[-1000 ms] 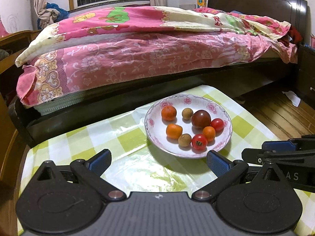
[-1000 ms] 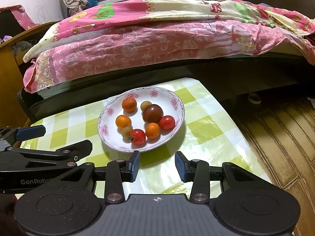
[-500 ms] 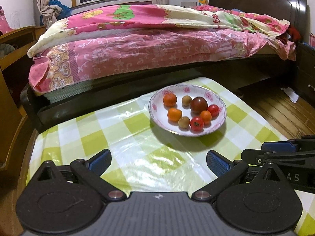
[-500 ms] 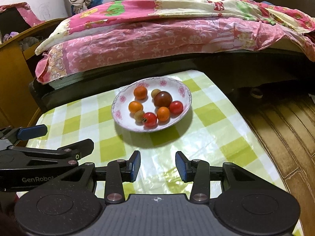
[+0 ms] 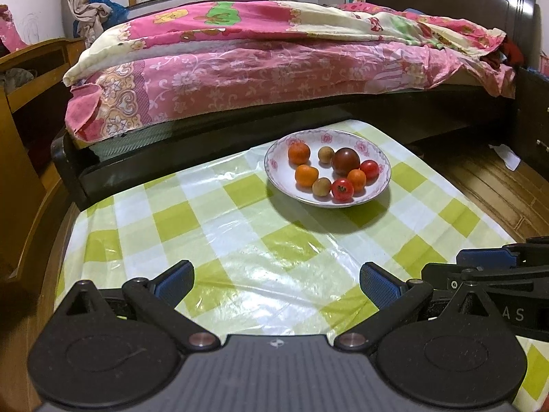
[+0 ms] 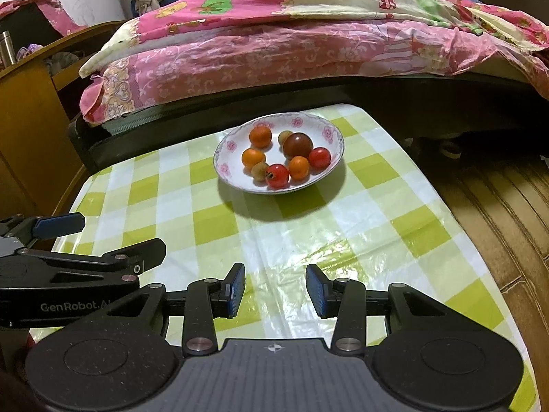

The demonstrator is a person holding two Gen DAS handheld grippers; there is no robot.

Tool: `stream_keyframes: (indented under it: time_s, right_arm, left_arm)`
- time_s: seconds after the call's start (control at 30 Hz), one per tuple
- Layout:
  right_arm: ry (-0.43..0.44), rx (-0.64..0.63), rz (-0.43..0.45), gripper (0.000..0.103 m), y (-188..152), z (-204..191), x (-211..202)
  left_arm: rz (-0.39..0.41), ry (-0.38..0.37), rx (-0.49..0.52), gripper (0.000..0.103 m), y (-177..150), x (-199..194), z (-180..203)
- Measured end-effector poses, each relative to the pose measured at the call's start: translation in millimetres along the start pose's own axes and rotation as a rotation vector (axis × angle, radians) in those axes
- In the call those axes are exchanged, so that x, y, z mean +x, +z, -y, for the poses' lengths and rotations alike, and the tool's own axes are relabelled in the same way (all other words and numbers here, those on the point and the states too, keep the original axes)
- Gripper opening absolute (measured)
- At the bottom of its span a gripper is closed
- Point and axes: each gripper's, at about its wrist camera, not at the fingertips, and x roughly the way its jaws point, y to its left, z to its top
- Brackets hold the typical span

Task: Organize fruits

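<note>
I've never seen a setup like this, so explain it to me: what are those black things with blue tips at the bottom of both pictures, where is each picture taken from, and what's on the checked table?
Those are two hand-held grippers, each with two fingers and a camera behind them looking forward. One picture looks along the left gripper, with blue pads spread wide. The other looks along the right gripper, whose pads sit closer together but apart. Each gripper also shows at the edge of the other's view. Neither holds anything.

On the green checked tablecloth stands a flowered plate holding small fruits: three orange ones, two red tomatoes, two little brown ones and one big dark one. A bed stands behind.
</note>
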Motion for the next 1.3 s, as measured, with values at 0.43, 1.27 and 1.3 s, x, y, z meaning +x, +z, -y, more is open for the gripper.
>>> stream_keyframes:
  time_s: [0.43,1.27,1.3]
  right_arm:
    - [0.000,0.005,-0.019,0.037,-13,-4,-6]
    - [0.009,0.018,-0.062,0.038,-35,-8,-13]
    - [0.010,0.018,-0.064,0.038,-36,-9,-13]
  left_arm:
    - [-0.025,0.008,-0.008,0.103,-11,-5,-1]
    - [-0.113,0.043,-0.036,0.103,-40,-11,-1]
    - [-0.116,0.045,-0.036,0.103,-41,-11,-1]
